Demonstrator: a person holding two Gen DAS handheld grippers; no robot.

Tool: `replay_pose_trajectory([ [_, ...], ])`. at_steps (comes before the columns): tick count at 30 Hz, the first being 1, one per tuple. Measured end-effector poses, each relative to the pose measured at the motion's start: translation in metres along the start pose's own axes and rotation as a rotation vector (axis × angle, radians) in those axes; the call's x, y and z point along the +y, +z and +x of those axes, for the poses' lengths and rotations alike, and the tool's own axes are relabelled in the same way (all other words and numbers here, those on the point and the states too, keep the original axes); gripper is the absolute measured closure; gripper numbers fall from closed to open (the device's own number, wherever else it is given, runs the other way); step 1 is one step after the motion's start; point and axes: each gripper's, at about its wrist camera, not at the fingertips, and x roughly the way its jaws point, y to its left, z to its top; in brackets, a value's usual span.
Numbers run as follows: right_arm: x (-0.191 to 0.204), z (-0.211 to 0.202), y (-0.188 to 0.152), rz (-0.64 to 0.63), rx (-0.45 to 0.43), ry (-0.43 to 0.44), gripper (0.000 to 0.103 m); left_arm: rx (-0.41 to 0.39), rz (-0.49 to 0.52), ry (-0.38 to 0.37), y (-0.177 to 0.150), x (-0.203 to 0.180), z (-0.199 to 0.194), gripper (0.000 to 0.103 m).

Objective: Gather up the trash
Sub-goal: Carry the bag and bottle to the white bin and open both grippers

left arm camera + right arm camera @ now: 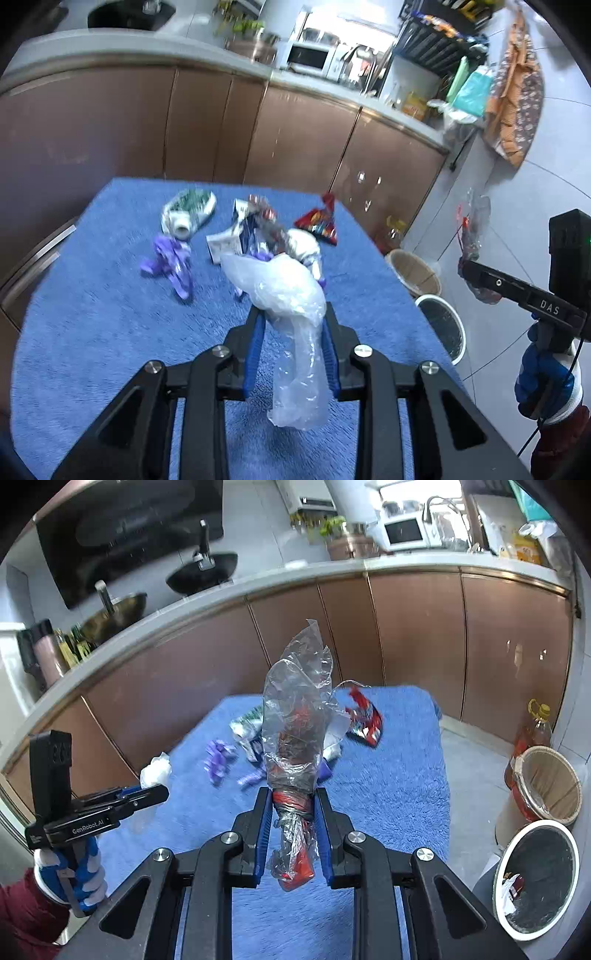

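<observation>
1. Left wrist view: we found the left gripper (291,314) clenched on a crumpled white plastic bag (280,288), held above the blue mat (92,332). More trash lay on the mat beyond: a purple glove (170,262), a red snack wrapper (319,221), a green-and-white pouch (188,212) and mixed wrappers between them. The white-rimmed bin (445,328) stood on the floor just off the mat's right edge.

2. Right wrist view: the right gripper (291,797) was clamped on a clear wrapper with red contents (295,738), its top standing upright past the fingertips. The white-rimmed bin (535,878) sat at lower right, a few scraps already inside, a lined basket (546,782) behind it.

3. We judged both loads ready for the bin. Each should be carried fully over the rim before release, as loose film may cling to the pads.

4. Only the right view showed the bin's contents; only the left view showed the glove's outline with some clarity, though both frames were blurred.
</observation>
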Motion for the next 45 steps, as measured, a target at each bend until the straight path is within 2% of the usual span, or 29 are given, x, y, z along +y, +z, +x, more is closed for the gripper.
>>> replay_pose_trajectory([
  [8, 0.036, -0.060, -0.001, -0.061, -0.110, -0.011, 0.082, -0.115, 0.041, 0.005, 0.006, -0.019, -0.059, 0.076],
  [14, 0.049, -0.103, 0.003, -0.074, -0.200, -0.020, 0.082, -0.171, 0.074, -0.004, 0.008, -0.039, -0.087, 0.076],
  [21, 0.049, -0.134, -0.002, -0.068, -0.260, -0.054, 0.082, -0.206, 0.125, -0.042, 0.020, -0.073, -0.098, 0.076],
  [25, 0.032, -0.144, -0.007, -0.034, -0.277, -0.120, 0.082, -0.206, 0.183, -0.084, 0.032, -0.103, -0.089, 0.076],
  [30, -0.001, -0.154, -0.013, 0.019, -0.304, -0.220, 0.082, -0.169, 0.266, -0.165, 0.048, -0.158, -0.053, 0.076],
  [35, -0.047, -0.157, -0.025, 0.108, -0.315, -0.324, 0.082, -0.094, 0.328, -0.248, 0.062, -0.213, 0.007, 0.076],
  [40, -0.109, -0.152, -0.046, 0.216, -0.285, -0.426, 0.082, 0.010, 0.375, -0.336, 0.063, -0.267, 0.081, 0.076],
  [45, -0.168, -0.133, -0.065, 0.319, -0.232, -0.476, 0.082, 0.106, 0.416, -0.392, 0.053, -0.314, 0.150, 0.076],
])
